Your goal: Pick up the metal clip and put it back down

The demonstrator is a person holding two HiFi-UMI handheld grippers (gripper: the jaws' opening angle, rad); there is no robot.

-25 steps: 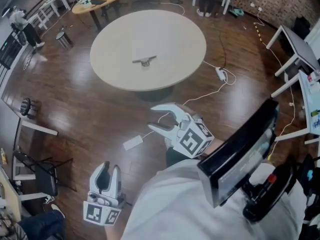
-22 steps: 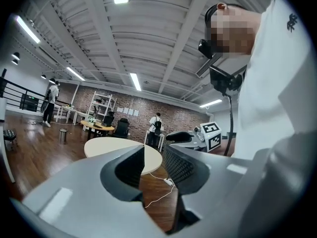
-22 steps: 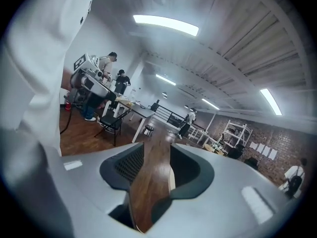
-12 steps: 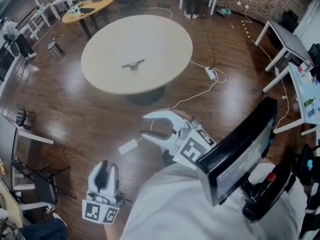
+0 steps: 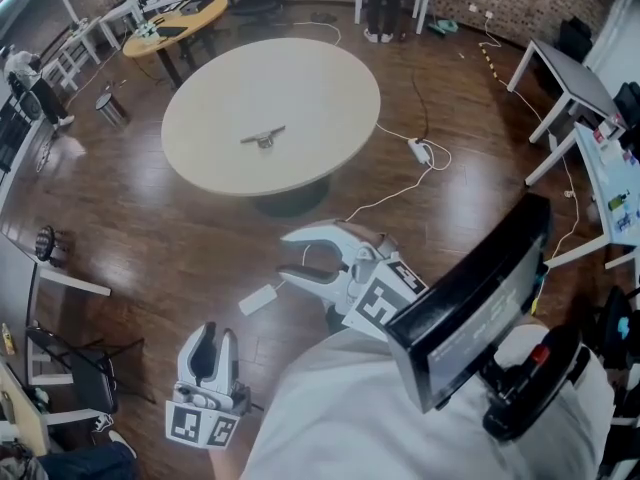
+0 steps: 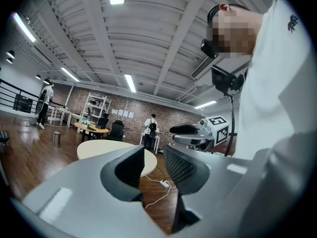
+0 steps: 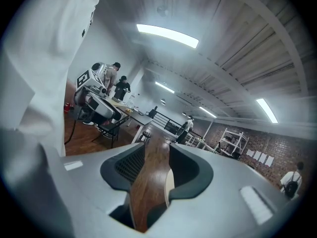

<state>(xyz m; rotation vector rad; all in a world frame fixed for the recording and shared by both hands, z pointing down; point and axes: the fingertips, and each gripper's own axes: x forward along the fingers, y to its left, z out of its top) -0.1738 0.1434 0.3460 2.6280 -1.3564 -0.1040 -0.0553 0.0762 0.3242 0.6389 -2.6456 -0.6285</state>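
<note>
The metal clip lies flat near the middle of the round beige table, well ahead of me. My right gripper hovers over the wooden floor in front of my chest, short of the table, pointing left. Its jaws stand wide open with nothing between them; in the right gripper view only floor shows in the gap. My left gripper hangs low at the lower left, pointing toward the table. In the left gripper view a narrow gap shows between its pads, with nothing in it.
White cables and a power strip trail across the floor right of the table. A white adapter lies near my right gripper. White desks stand at the right, a yellow table at the back left, and a chair at the lower left.
The view has shifted, so the table sits a little further left and lower in frame. My right gripper has drifted slightly left and down. The left gripper has not moved.
</note>
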